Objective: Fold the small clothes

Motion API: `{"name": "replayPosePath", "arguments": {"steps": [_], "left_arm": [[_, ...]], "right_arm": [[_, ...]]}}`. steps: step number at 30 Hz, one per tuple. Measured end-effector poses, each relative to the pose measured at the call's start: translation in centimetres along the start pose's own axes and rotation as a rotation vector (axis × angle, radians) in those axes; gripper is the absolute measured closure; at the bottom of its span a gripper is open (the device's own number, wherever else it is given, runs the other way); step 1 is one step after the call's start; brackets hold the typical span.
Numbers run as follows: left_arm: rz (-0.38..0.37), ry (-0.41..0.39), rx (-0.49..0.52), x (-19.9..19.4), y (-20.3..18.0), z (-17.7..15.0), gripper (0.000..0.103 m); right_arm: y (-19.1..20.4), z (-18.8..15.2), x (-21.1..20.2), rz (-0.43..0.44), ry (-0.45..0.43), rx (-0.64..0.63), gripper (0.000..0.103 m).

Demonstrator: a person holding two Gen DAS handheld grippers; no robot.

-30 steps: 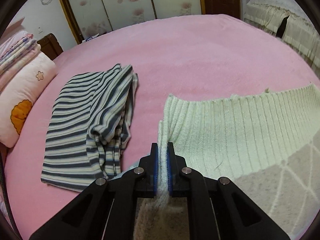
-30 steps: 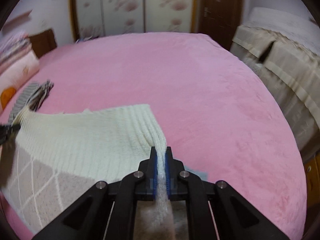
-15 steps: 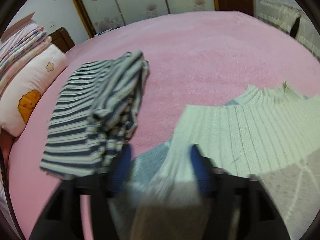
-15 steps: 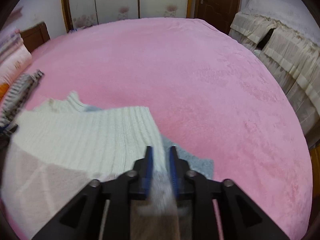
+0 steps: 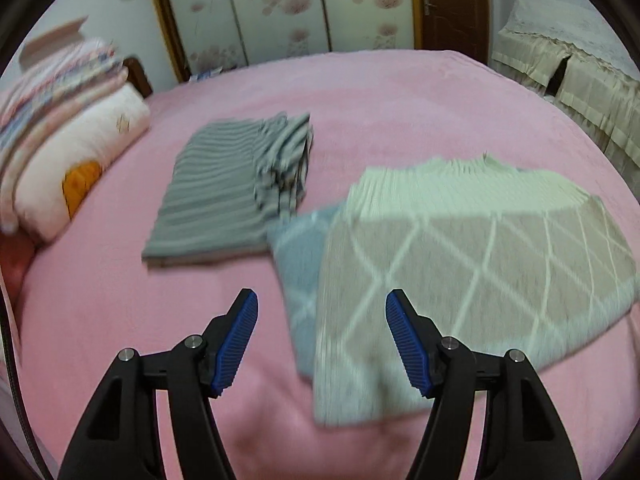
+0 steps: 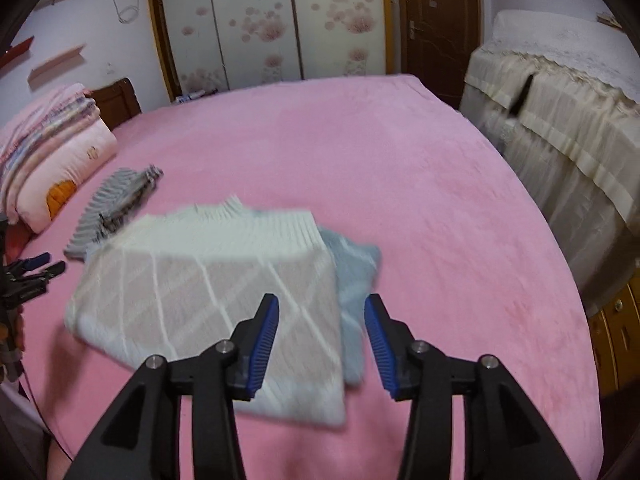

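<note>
We see the knitted sweater lying folded on the pink bedspread, its cream ribbed part toward the far side and the beige part with pale diamond lines toward us; a grey-blue layer of it shows along the left edge in the left wrist view and along the right edge in the right wrist view. Our left gripper hangs above the near left corner of the sweater with its blue pads spread wide and nothing between them, clear of the cloth. Our right gripper sits above the near right corner; its jaws have just been opening, and the pads stand apart with no fabric pinched between them, so both corners are let go. To the left of the sweater, just beside its grey-blue edge, lies a striped garment, already folded. Farther left, at the edge of the bed, a white pillow with an orange print lies under a stack of folded bedding. Both views are blurred, so finer detail of the knit cannot be told.
</note>
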State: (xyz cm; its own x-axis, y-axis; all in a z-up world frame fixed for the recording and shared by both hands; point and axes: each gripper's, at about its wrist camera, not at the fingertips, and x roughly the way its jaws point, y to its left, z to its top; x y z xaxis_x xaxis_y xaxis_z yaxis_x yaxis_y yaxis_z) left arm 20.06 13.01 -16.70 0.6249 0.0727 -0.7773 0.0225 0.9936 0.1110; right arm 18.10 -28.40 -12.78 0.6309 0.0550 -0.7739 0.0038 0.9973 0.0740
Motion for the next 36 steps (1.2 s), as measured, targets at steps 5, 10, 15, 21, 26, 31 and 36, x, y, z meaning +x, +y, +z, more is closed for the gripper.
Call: {"name": "replayPosePath", "arguments": {"steps": [5,10,15,21,26,31,36], "left_arm": [[-0.07,0.049,-0.17,1.2,1.9,-3.4,0.04],[-0.123,0.062,-0.258,2.4,2.7,-4.9,0.052],[-0.15,0.071,-0.276,3.3,2.4,-5.7,0.072],[-0.052,0.053,-0.232,2.9,1.5,-5.9,0.093],[0.006,0.054,-0.238,2.9,1.1,-7.2,0.094],[0.007,0.038,-0.25,3.6,1.3,-8.5,0.094],[0.0,0.024,-0.246,3.9,1.2,-8.8,0.093]], "right_arm": [[-1.2,-3.6,2.4,0.047,0.095,0.096,0.058],[-1.3,-5.1,4.3,0.056,0.101,0.13,0.058],[-1.4,-5.8,5.8,0.102,0.114,0.163,0.071],[-0.5,-6.0,5.5,0.054,0.099,0.112,0.095],[-1.8,-6.2,5.5,0.039,0.098,0.176,0.095],[-1.9,-7.2,6.6,0.014,0.116,0.172,0.095],[-1.5,-7.5,7.3,0.0,0.11,0.16,0.094]]}}
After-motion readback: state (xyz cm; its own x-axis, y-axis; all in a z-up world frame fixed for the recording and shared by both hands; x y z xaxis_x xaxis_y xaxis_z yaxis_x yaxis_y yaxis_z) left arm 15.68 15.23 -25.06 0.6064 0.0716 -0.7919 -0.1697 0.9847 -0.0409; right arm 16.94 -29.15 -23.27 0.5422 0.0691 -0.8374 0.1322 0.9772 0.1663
